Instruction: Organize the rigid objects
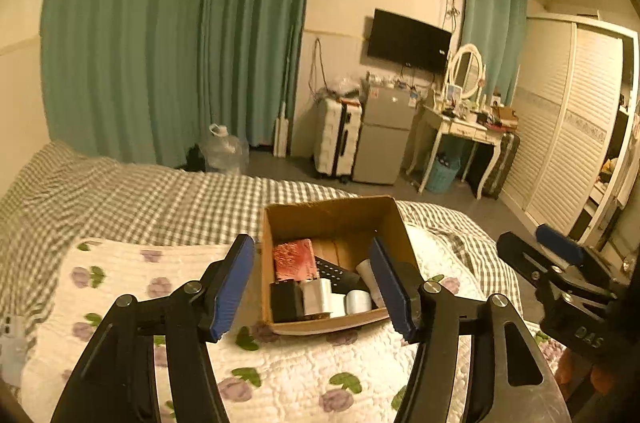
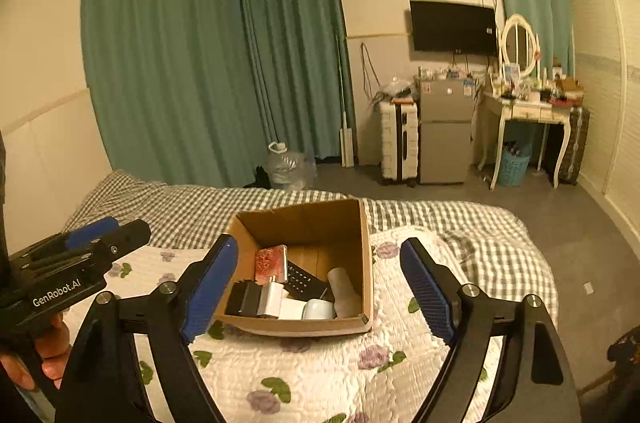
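Observation:
An open cardboard box (image 1: 328,217) stands on the flowered quilt; it also shows in the right wrist view (image 2: 304,219). Inside lie a red patterned case (image 1: 294,259), a black remote (image 1: 334,273), a black block (image 1: 286,301), a white charger (image 1: 317,297), white cylinders (image 1: 358,301) and a pale tube (image 2: 342,289). My left gripper (image 1: 314,287) is open and empty, held above the box's near side. My right gripper (image 2: 320,289) is open and empty, also over the box's near side. The right gripper shows at the left wrist view's right edge (image 1: 560,255), the left gripper at the right wrist view's left edge (image 2: 80,243).
The box sits on a white quilt with purple flowers (image 2: 320,375) over a grey checked bedsheet (image 1: 140,199). Beyond the bed are green curtains (image 2: 180,43), a water jug (image 2: 286,165), a suitcase (image 2: 398,139), a small fridge (image 2: 444,131) and a dressing table (image 2: 528,111).

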Demonstrator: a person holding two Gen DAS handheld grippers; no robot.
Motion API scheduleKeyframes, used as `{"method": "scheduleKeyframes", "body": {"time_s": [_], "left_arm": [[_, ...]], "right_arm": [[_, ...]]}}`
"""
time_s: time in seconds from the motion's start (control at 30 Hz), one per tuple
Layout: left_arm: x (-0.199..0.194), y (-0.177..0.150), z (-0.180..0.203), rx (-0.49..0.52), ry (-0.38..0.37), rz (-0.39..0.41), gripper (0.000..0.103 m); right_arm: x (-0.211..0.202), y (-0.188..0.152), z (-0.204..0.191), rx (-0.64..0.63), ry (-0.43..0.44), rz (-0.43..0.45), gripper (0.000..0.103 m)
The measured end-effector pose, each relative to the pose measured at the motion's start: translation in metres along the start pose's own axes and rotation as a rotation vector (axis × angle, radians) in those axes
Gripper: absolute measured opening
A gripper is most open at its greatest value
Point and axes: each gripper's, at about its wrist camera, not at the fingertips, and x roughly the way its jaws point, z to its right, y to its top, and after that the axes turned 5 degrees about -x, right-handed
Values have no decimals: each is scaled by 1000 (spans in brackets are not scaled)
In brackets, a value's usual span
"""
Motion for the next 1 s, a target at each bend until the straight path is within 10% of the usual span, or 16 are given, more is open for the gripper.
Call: {"method": "scheduleKeyframes", "body": {"time_s": [0.2,0.57,1.0], "left_arm": [[-42,-16,-14,-22,36,66,63],[-66,-67,-34,-55,230,148,66],[-57,-82,-44,-31,232,97,66]], "right_arm": [[-41,0,-31,-45,-17,57,103],[-58,-30,-72,-67,-30,45,103],[-51,-50,-80,-89,-79,-2,103]]}}
